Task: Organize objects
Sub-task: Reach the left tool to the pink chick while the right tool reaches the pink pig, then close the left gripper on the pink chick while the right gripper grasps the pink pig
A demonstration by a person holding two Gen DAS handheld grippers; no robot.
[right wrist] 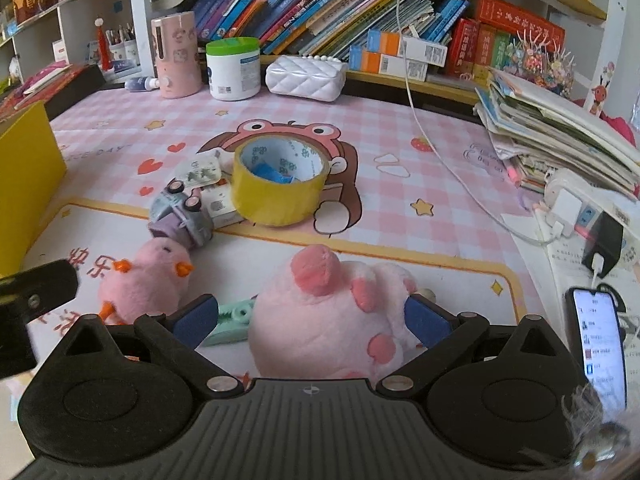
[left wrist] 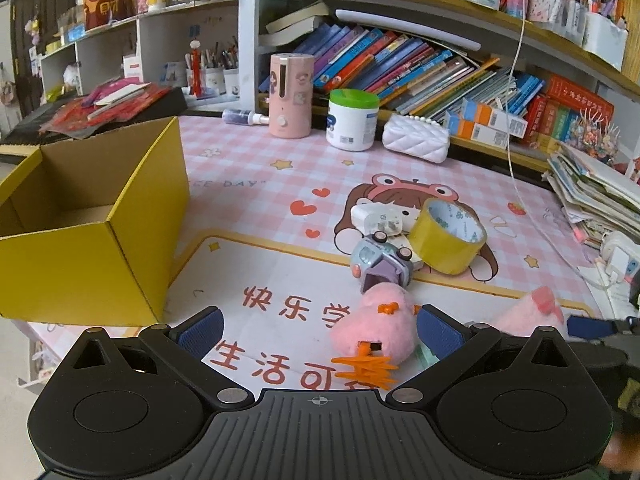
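The round pink plush chick with orange beak (left wrist: 374, 320) lies on the pink checked cartoon desk mat (left wrist: 256, 168). Just behind the chick sits the small grey-blue toy car (left wrist: 380, 260), behind that the yellow roll of packing tape (left wrist: 448, 236). The open yellow cardboard box (left wrist: 92, 216) stands well left of the chick, the larger pink plush pig (right wrist: 328, 320) just to its right.

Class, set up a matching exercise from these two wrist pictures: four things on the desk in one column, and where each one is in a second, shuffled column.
Things:
1. yellow box
2. tape roll
3. pink chick
4. pink pig

Places:
A. between the right gripper's fingers
B. at the desk's left edge
C. between the left gripper's fingers
D. on the frog-hat cartoon

Pairs: 1-B, 2-D, 3-C, 4-A
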